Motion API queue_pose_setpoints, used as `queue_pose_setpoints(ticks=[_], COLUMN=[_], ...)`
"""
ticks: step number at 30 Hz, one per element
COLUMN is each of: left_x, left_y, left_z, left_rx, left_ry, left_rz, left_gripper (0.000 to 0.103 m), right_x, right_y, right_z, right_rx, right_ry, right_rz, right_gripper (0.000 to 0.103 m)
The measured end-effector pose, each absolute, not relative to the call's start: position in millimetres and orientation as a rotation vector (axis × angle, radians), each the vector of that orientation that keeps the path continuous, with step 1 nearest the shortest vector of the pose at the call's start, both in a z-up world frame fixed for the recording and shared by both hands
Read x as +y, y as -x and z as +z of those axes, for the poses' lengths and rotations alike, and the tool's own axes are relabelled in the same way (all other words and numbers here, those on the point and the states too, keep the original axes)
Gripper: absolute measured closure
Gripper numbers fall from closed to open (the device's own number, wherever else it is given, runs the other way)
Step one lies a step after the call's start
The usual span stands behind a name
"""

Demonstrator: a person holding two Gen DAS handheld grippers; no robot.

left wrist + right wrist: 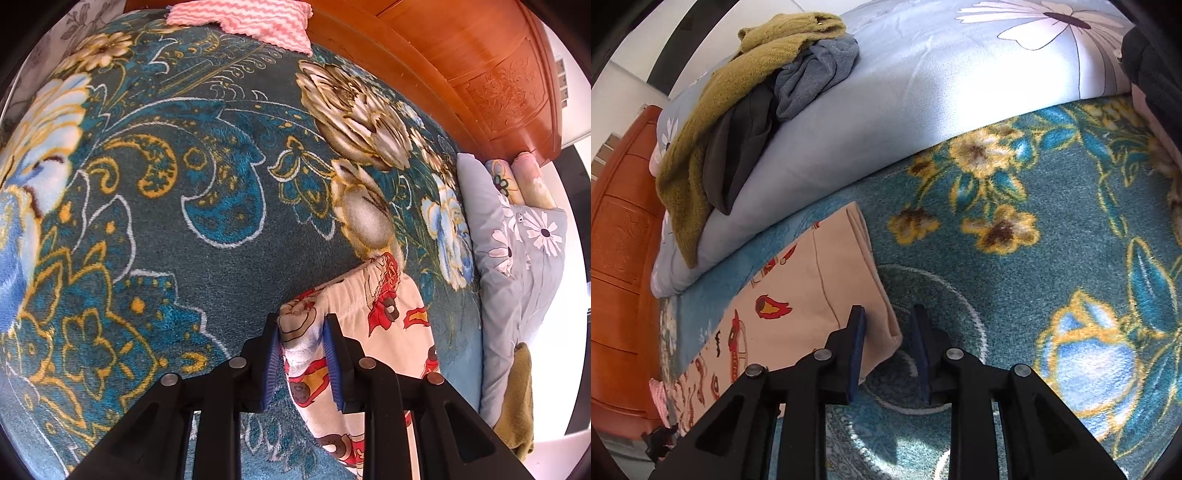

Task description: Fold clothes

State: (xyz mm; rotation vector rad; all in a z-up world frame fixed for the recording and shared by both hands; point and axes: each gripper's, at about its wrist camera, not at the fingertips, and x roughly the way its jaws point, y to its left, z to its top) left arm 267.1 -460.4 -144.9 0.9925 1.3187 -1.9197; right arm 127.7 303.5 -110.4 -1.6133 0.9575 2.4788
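Cream pants with red cartoon prints (pixel 384 325) lie on a teal floral blanket (pixel 207 177). In the left wrist view my left gripper (pixel 301 325) straddles the elastic waistband corner, which bunches between its blue pads; the jaws stand a little apart around the cloth. In the right wrist view the same pants (pixel 816 291) lie folded, their hem corner reaching between the jaws. My right gripper (pixel 888 314) is open, its left pad over the hem corner, the right pad over bare blanket (pixel 1015 280).
A pale blue flowered quilt (pixel 923 92) lies folded along the blanket's edge with a pile of olive, dark grey and blue clothes (pixel 757 85) on it. A pink zigzag cloth (pixel 251 22) lies at the far side. A carved wooden headboard (pixel 491 77) borders the bed.
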Motion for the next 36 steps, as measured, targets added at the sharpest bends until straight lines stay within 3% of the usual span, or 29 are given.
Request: queue_pose_setpoints(ticks=[2, 4, 6, 10, 23, 26, 32, 36], left_x=[-460, -460, -461, -456, -426, -430, -450, -450], left_y=[-268, -268, -267, -254, -218, -234, -290, -300], left_z=[-146, -147, -147, -131, 2, -24, -124, -127], left_rx=[1.334, 1.348, 1.352, 1.307, 1.253, 1.178, 1.38, 1.424], left_ry=[-0.988, -0.982, -0.981, -0.989, -0.882, -0.989, -1.053, -1.012], left_rz=[-1.913, -1.904, -1.894, -1.927, -2.476, -2.405, -1.99, -1.981], left_gripper=[0.076, 0.076, 0.076, 0.083, 0.084, 0.083, 0.083, 0.083], right_x=[304, 305, 306, 318, 337, 350, 365, 349], right_y=[-128, -131, -135, -141, -160, -194, -232, -220], right_z=[-112, -114, -115, -106, -11, 1, -74, -83], right_rx=[1.033, 1.06, 1.136, 1.274, 1.293, 1.222, 1.212, 1.257], right_ry=[1.64, 1.662, 1.636, 1.569, 1.358, 1.317, 1.554, 1.566], right_rz=[2.477, 2.46, 2.421, 2.368, 2.577, 2.585, 2.362, 2.361], right_gripper=[0.078, 0.092, 0.094, 0.095, 0.097, 0.097, 0.097, 0.097])
